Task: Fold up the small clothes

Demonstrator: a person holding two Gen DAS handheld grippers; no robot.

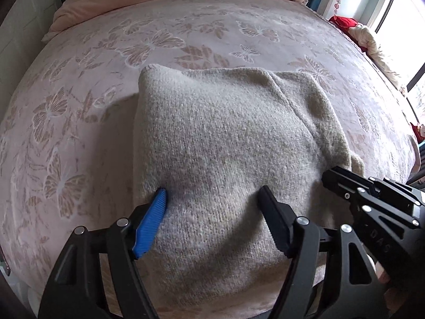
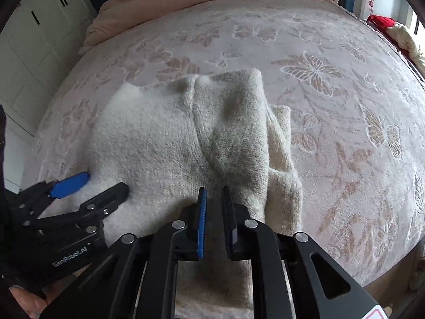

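1. left wrist view: the left gripper (image 1: 212, 196) stands wide, tips pressed into the near part of the sweater (image 1: 225, 138), holding nothing; i'd say it pins or smooths the fold. the sweater lies folded on the bed (image 1: 79, 101), one flap laid over its right side. the right gripper (image 1: 334, 175) pokes in at the right edge.

2. right wrist view: the right gripper (image 2: 213, 186) is narrow, a slim gap showing, tips on the sweater (image 2: 159, 138) beside the folded flap; whether knit is pinched i cannot tell. the left gripper (image 2: 103, 183) rests wide at the left, likely steadying that edge.
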